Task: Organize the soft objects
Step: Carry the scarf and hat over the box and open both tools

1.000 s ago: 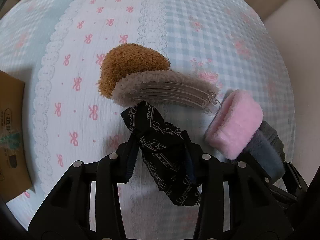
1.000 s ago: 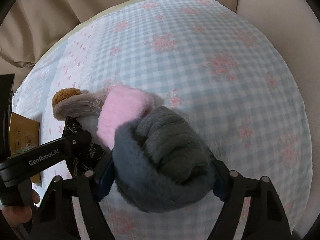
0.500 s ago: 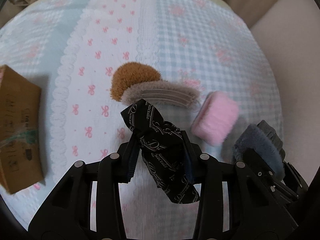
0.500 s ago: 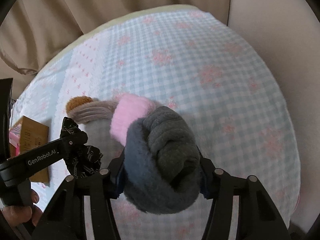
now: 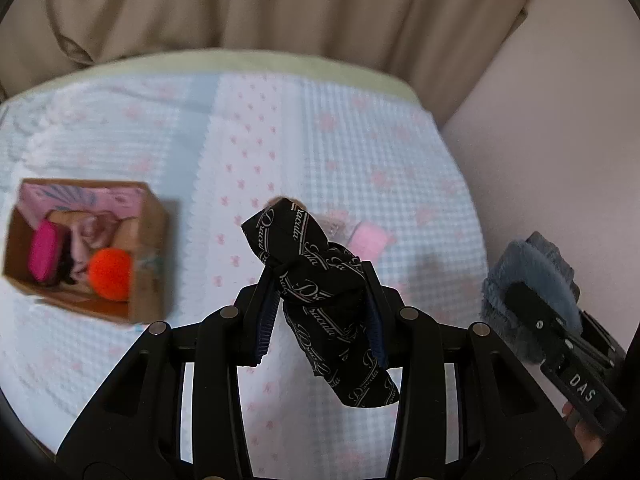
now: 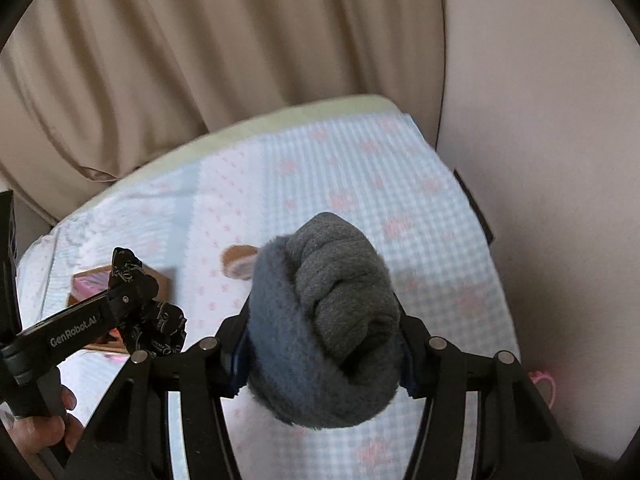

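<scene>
From the left wrist view we find the left tongs (image 5: 320, 300) clenched on a black printed hair bow (image 5: 320, 280) held above the bed (image 5: 120, 360), while the cardboard box (image 5: 148, 272) at left already holds a magenta item (image 5: 44, 254), an orange pom-pom (image 5: 110, 274) and other pieces; a pink plush clip (image 5: 370, 240) lies unsorted on the cover. From the right wrist view the right tongs (image 6: 320, 344) grip a grey plush slipper-like bundle (image 6: 324, 320) aloft, and a brown plush clip (image 6: 238, 266) also remains on the bed, so we judge the sorting partly done, with two held and at least two lying items left.
</scene>
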A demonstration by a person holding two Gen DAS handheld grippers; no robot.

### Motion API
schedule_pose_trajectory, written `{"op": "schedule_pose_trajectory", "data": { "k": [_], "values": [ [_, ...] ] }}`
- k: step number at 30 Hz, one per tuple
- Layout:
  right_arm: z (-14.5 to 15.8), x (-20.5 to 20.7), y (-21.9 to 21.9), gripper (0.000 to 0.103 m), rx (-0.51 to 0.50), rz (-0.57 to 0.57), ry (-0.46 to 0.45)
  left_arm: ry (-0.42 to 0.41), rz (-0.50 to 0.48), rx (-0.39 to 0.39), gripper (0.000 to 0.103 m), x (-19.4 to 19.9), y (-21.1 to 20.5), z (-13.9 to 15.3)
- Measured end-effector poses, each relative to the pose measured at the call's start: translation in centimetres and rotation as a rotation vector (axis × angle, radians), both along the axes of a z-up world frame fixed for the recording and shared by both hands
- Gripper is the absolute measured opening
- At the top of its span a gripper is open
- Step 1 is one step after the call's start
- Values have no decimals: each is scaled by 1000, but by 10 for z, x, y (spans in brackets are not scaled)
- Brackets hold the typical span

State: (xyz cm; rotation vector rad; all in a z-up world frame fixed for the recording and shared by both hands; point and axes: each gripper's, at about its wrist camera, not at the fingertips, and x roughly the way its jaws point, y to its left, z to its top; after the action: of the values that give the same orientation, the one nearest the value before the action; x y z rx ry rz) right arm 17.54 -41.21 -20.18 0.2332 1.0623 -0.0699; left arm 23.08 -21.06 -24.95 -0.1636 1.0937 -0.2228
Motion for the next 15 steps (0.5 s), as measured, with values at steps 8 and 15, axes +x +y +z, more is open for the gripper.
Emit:
{"op": "schedule_pose_trajectory", "data": {
  "k": [8, 15],
  "values": [
    [78, -18, 43, 53, -1, 82, -78, -91, 20, 13, 35, -42, 48, 82],
    [107, -17, 101, 53, -2, 153, -122, -122, 46, 15, 35, -47, 109, 101]
  ]
}}
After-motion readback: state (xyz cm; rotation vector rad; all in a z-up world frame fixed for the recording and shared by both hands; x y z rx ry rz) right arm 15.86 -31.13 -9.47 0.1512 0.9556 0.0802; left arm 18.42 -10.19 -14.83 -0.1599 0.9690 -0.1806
